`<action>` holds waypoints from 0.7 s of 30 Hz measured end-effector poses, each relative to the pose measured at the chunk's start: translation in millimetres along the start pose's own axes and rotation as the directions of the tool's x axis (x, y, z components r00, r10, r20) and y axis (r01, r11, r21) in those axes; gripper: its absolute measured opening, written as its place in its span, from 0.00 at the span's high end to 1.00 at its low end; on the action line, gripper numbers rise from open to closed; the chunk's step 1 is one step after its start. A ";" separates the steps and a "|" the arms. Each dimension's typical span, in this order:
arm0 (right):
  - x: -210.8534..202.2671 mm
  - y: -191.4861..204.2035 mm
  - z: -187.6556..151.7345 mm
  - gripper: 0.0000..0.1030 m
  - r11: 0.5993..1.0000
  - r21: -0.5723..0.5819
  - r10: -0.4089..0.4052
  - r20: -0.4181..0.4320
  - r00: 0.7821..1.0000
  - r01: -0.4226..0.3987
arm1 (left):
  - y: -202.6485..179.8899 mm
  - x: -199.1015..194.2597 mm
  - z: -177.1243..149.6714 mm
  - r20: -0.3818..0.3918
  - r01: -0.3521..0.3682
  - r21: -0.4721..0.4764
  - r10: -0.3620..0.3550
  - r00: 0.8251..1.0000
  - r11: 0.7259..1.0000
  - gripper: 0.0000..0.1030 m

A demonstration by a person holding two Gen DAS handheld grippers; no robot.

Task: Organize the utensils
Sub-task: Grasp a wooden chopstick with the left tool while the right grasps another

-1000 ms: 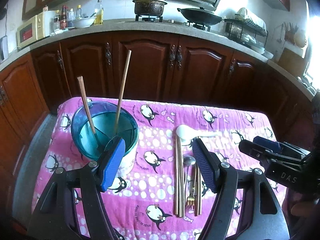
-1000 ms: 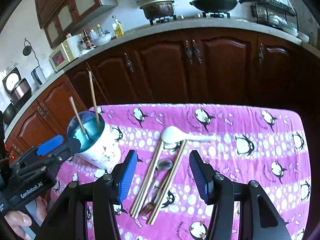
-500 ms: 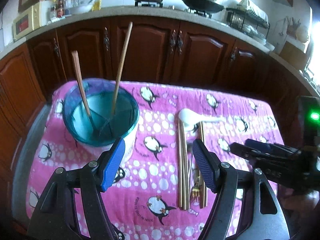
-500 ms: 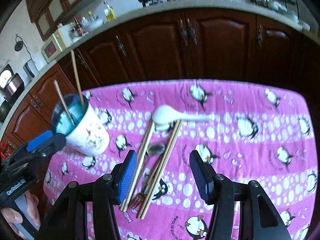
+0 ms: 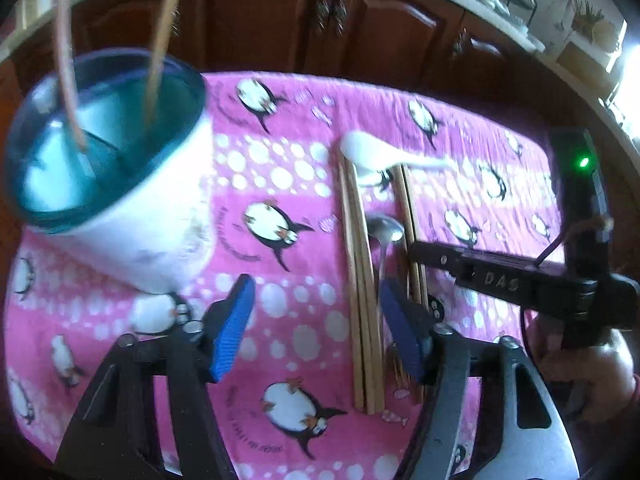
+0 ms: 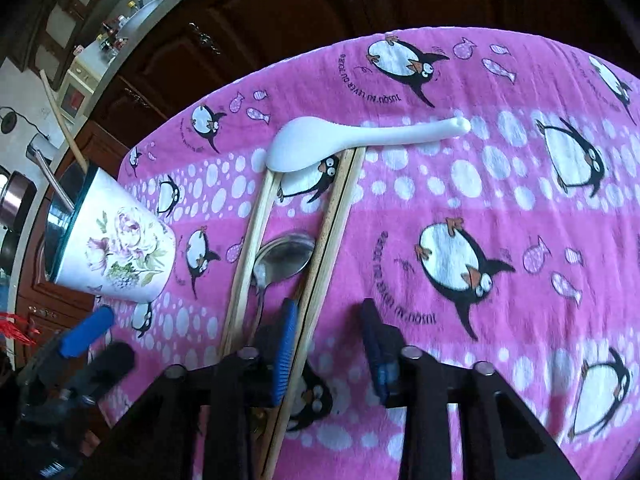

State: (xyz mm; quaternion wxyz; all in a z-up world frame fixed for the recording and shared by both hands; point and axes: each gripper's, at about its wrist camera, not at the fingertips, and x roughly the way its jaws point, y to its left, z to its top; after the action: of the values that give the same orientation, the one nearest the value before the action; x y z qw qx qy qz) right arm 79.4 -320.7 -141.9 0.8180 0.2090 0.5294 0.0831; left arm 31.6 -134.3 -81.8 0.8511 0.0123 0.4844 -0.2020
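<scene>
A white floral holder (image 5: 132,236) with a teal rim stands at the left of the pink penguin cloth (image 5: 280,168), two chopsticks leaning in it. One chopstick pair (image 5: 360,300) lies between the closing jaws of my left gripper (image 5: 316,328), close to its right pad, untouched. A second chopstick pair (image 6: 324,260) lies between the closing jaws of my right gripper (image 6: 330,344), beside its left pad; the pads do not press it. A metal spoon (image 6: 286,254) rests between the two pairs. A white ceramic spoon (image 6: 360,140) lies across their far ends.
The holder (image 6: 116,256) stands left of the utensils in the right wrist view, the left gripper (image 6: 86,336) below it. A person's hand (image 5: 592,364) holds the right gripper (image 5: 500,276). Dark wooden cabinets (image 5: 260,20) run behind the table. Bare cloth (image 6: 520,200) spreads to the right.
Both grippers have sunk toward the cloth and tilted further down over the chopsticks. The right jaws have narrowed a lot, the left jaws a little. Nothing on the table has moved.
</scene>
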 end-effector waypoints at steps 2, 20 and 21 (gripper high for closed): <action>2.0 -2.2 2.5 0.88 0.999 0.016 0.041 -0.008 0.999 -0.041 | -5.8 13.9 1.6 -0.025 0.010 0.011 -0.009 1.000 1.000 0.47; -46.3 -43.1 -32.4 0.94 1.000 0.003 -0.002 -0.059 0.998 0.002 | 12.4 26.3 -21.1 -0.127 0.019 -0.019 -0.021 0.992 1.000 0.99; -48.7 -44.8 -39.2 0.94 1.000 -0.003 0.001 -0.080 0.997 -0.001 | 16.2 24.0 -25.8 -0.138 0.027 -0.029 -0.031 0.990 0.999 0.99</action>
State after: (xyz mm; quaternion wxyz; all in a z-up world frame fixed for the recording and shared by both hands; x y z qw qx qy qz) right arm 19.6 -368.5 -134.5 0.7965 0.2048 0.5613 0.0927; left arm 27.0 -121.8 -118.2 0.8124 0.0078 0.5452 -0.2065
